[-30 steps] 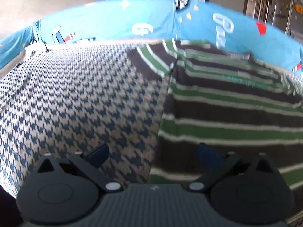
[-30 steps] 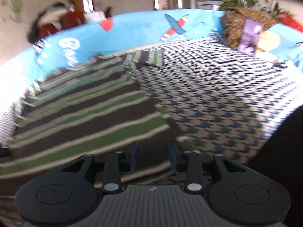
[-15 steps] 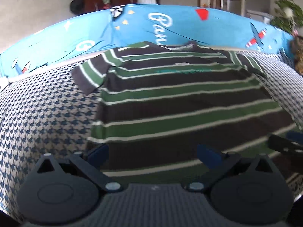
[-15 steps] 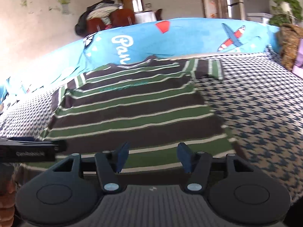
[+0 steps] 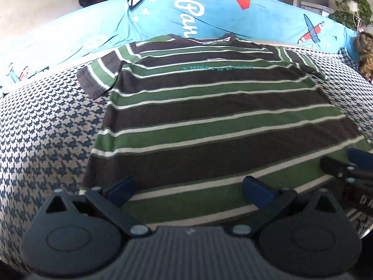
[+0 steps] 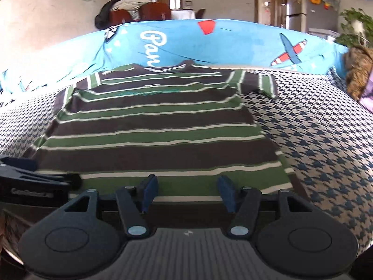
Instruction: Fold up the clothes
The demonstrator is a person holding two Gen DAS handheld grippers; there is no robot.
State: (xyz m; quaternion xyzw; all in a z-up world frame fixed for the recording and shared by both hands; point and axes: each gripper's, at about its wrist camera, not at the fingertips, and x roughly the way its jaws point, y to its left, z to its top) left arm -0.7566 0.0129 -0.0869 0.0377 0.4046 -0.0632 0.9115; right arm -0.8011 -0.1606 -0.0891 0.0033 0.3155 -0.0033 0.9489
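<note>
houndstooth bedding fills the left wrist view, a blue printed cloth behind it. a second ago the striped t-shirt sat off to the right; now it lies centred and flat, collar far, hem just under the left gripper, whose fingers gape wide and empty. right wrist view: right gripper, narrower a second ago, now stands half-spread, empty, over the t-shirt's near hem.

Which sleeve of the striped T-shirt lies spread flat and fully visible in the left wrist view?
The sleeve at picture left of the striped T-shirt; it fans onto the houndstooth cover, while the other sleeve shows foreshortened.
</note>
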